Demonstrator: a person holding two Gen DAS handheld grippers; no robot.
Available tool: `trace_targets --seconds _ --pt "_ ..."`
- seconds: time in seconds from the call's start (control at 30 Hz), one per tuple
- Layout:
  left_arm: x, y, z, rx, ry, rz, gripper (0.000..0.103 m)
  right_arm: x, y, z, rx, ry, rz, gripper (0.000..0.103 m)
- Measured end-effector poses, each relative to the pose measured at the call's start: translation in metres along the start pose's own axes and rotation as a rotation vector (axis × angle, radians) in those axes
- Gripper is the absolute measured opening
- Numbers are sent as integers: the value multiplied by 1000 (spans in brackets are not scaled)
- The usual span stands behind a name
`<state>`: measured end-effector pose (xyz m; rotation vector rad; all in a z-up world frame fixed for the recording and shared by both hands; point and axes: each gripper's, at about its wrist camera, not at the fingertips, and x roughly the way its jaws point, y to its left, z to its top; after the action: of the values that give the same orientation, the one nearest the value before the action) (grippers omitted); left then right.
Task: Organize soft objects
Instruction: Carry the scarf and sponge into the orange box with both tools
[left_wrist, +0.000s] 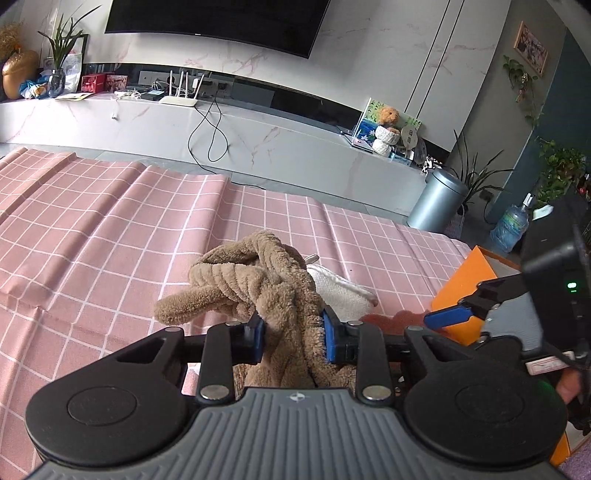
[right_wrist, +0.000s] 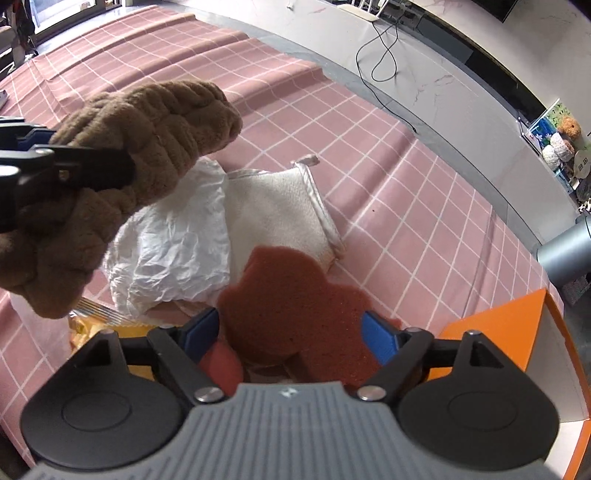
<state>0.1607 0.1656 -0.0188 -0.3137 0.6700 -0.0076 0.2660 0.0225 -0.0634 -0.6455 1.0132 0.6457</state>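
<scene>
A brown fluffy knotted cloth (left_wrist: 258, 280) is lifted off the pink checked tablecloth (left_wrist: 110, 229), and my left gripper (left_wrist: 293, 332) is shut on it. In the right wrist view the same cloth (right_wrist: 147, 129) hangs at the upper left with the left gripper (right_wrist: 66, 166) clamped on it. A red-brown sponge (right_wrist: 291, 288) lies between the blue pads of my right gripper (right_wrist: 291, 332), which stands open with small gaps on both sides. Beyond the sponge lie a white towel (right_wrist: 273, 210) and a crumpled white sheet (right_wrist: 173, 243).
An orange box (right_wrist: 498, 325) stands at the right edge of the cloth-covered surface. A yellow wrapped item (right_wrist: 92, 321) lies under the white sheet. Past the far edge are a marble TV bench (left_wrist: 258, 122) and a grey bin (left_wrist: 439, 199).
</scene>
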Motion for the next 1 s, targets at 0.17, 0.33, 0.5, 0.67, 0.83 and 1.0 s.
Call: trace_targets --seconds 0.17,0.33,0.5,0.67,0.83,1.0 --pt "2 -1 -3 11 3 -10 33 12 8 1 1 10 -15 92" --pt "-1 -4 -7 32 -9 -9 33 0 1 3 42 -9 -8 75" --pt "-5 -10 -6 60 -33 -5 33 -30 -17 -3 119 -83 17 53" --pt "-21 -23 -2 106 -84 7 33 -68 -37 -13 238 -199 54 38" --pt "-49 -44 8 133 -148 -14 33 -116 -49 -27 311 -345 112 38" --pt "-79 -74 12 171 -191 -52 33 -164 -57 -55 385 -455 144 37"
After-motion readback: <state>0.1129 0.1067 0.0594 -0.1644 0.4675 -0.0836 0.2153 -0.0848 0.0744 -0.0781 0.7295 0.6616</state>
